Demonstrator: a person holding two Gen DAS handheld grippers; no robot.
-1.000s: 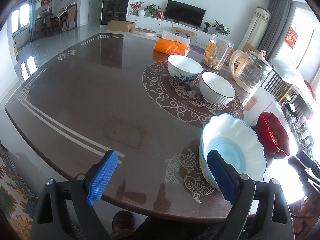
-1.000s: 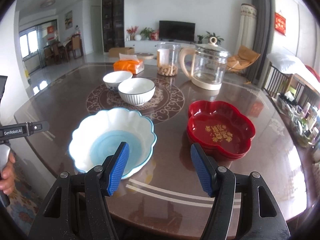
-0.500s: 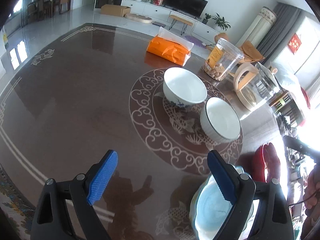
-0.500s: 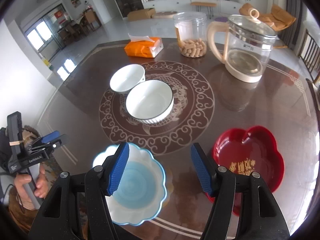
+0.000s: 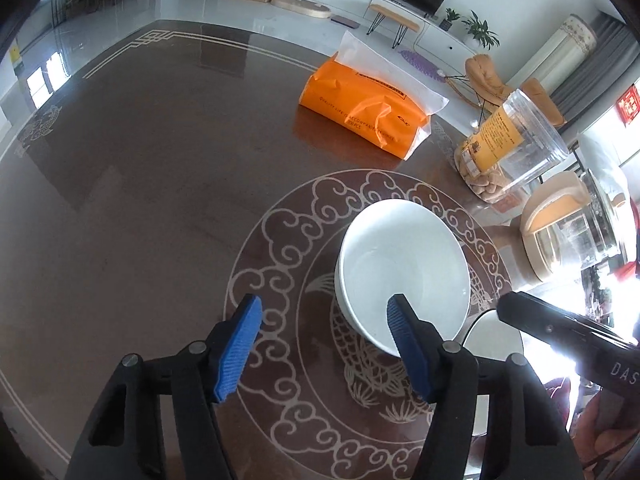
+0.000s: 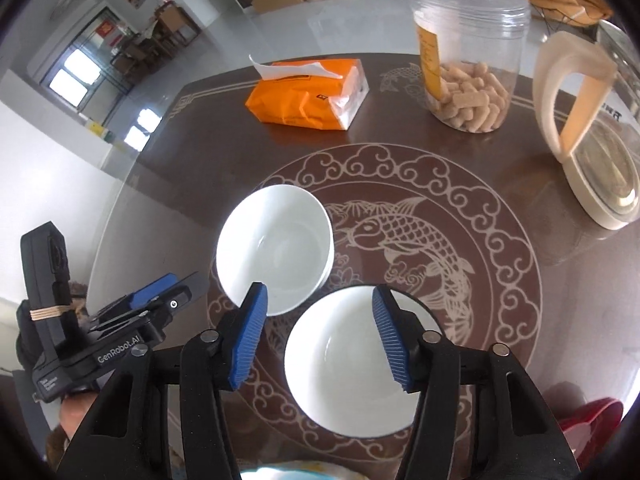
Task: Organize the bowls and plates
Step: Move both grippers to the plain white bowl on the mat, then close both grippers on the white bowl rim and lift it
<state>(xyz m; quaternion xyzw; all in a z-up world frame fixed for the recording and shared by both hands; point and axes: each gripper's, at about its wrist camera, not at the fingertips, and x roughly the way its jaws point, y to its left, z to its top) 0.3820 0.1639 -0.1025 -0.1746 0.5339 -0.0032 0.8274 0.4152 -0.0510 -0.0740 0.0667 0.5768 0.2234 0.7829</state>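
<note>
Right wrist view: right tongs [image 6: 316,334] spread above nearer white bowl [image 6: 348,364], jaws just narrowing, nothing pinched.

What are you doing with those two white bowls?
A person holds a hand-held gripper in each hand over the table, tidying dishes. The left hand-held gripper hangs at the rim of the far white bowl; the right hand-held gripper hangs over the near white bowl. Both sets of jaws have just been closing, but neither grips a bowl yet. Both bowls sit on the table.
</note>
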